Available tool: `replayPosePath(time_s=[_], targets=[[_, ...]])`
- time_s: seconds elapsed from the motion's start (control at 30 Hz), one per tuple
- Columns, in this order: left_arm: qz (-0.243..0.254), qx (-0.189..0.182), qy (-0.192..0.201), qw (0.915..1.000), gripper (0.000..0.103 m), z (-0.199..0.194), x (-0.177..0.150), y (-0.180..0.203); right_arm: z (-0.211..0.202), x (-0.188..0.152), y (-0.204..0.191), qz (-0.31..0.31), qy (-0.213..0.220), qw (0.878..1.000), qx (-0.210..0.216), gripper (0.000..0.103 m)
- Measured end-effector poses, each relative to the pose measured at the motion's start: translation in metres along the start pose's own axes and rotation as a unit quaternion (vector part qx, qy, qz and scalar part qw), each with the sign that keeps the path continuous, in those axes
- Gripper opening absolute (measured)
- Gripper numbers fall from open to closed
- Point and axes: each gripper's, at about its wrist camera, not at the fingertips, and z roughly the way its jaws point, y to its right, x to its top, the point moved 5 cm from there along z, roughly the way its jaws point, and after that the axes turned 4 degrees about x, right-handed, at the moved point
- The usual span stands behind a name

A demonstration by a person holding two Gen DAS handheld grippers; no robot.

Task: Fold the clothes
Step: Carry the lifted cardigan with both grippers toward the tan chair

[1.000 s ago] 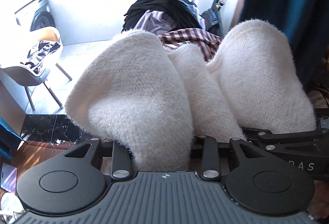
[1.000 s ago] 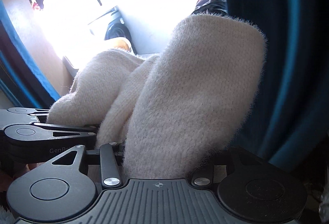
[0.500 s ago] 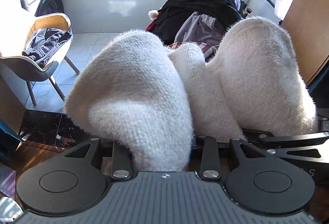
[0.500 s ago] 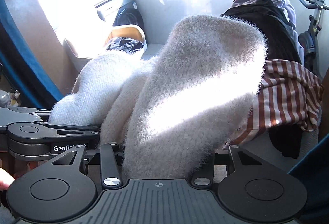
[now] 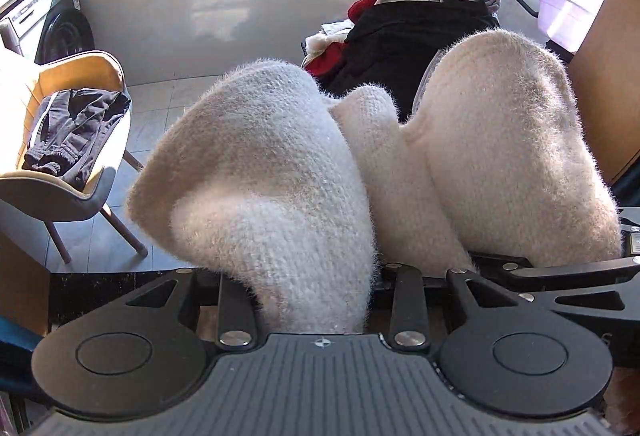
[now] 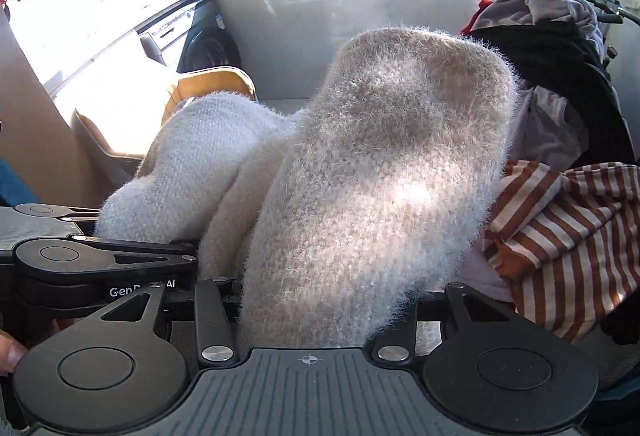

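A fluffy cream knit garment point(image 5: 272, 176) is bunched over both grippers and hides their fingers. My left gripper point(image 5: 316, 292) is shut on one fold of it. My right gripper point(image 6: 320, 300) is shut on another fold of it point(image 6: 380, 176). The two grippers are side by side, close together, holding the garment up in the air. The right gripper's body shows at the right edge of the left wrist view point(image 5: 576, 276). The left gripper's body shows at the left of the right wrist view point(image 6: 100, 264).
A pile of clothes point(image 5: 416, 32) lies ahead, with black, grey and red pieces. A brown-and-white striped garment point(image 6: 568, 236) lies at the right. A chair point(image 5: 72, 140) with dark clothes on it stands at the left. A washing machine point(image 6: 200, 40) is behind it.
Both grippers have swung with the cream garment, away from a dark blue curtain toward the clothes pile and chair. The grip on the garment is the same.
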Motion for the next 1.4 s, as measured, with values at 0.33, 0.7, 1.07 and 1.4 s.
replayPosePath(time_s=[0.33, 0.7, 1.07, 1.4], targets=[[-0.052, 0.008, -0.034, 0.998, 0.035, 0.089, 0.076, -0.107, 0.13, 0.083, -0.005, -0.014, -0.044, 0.999, 0.024, 0.042], [-0.153, 0.094, -0.038, 0.983, 0.035, 0.196, 0.218, -0.22, 0.304, 0.27, -0.025, -0.133, -0.083, 0.984, 0.089, 0.042], [-0.218, 0.083, -0.053, 0.971, 0.035, 0.274, 0.27, -0.336, 0.442, 0.377, -0.08, -0.199, -0.127, 0.967, 0.092, 0.042], [-0.324, 0.091, -0.054, 0.9401, 0.035, 0.314, 0.276, -0.475, 0.557, 0.433, -0.173, -0.261, -0.174, 0.945, 0.098, 0.042]])
